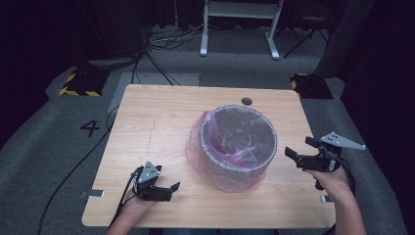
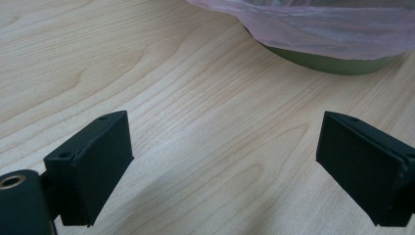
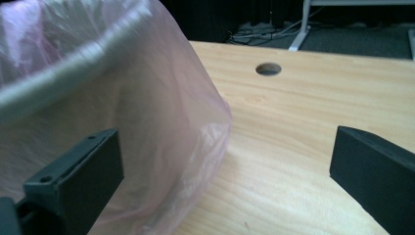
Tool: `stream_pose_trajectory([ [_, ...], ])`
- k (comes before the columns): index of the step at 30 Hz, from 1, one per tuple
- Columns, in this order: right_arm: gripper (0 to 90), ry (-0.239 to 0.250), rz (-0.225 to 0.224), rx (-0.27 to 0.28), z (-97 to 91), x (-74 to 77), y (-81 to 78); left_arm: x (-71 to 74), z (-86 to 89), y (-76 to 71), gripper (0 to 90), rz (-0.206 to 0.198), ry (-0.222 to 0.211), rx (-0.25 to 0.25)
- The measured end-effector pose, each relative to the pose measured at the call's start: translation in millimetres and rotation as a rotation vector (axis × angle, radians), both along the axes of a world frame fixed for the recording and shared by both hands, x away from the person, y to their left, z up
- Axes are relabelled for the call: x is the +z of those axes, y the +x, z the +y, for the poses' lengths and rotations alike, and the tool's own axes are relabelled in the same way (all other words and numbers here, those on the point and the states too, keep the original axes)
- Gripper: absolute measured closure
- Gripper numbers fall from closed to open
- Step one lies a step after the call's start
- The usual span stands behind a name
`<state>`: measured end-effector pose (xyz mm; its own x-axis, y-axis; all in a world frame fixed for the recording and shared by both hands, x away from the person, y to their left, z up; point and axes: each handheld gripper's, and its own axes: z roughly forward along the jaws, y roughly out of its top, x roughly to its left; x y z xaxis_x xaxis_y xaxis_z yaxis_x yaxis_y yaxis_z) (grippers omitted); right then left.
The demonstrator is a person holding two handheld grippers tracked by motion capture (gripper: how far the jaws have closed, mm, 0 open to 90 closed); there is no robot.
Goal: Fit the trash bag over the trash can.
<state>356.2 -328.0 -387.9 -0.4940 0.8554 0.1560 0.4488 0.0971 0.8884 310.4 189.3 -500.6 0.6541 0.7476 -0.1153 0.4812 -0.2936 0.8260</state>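
While both hands are resting low at the near edge of the wooden table, the only writing that is reading clearly is a dark "4" marked on the grey floor left of the table; nothing on the bin or bag is showing a label. Left gripper is sitting just above the tabletop with its jaws standing wide apart and holding nothing; ahead of its fingers and off toward the right one, the grey bin is standing apart from them across a stretch of bare wood. Right gripper is hovering with jaws also spread wide and gripping nothing; the pink bag draped over the bin's rim and outer wall is bulging just beyond its left finger, whether touching I cannot tell. Past its right finger, open tabletop is running out to a round cable hole near the far edge. Bin is standing upright right of table centre, between the two grippers.
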Motion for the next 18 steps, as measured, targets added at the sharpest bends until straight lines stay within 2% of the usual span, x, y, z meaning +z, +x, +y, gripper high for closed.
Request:
stream_pose_trajectory([
  [18,0.0,0.03,0.073,-0.037,-16.4,-48.6,-9.6,0.0,-0.3,0.0,6.7,0.001,0.002,0.005],
])
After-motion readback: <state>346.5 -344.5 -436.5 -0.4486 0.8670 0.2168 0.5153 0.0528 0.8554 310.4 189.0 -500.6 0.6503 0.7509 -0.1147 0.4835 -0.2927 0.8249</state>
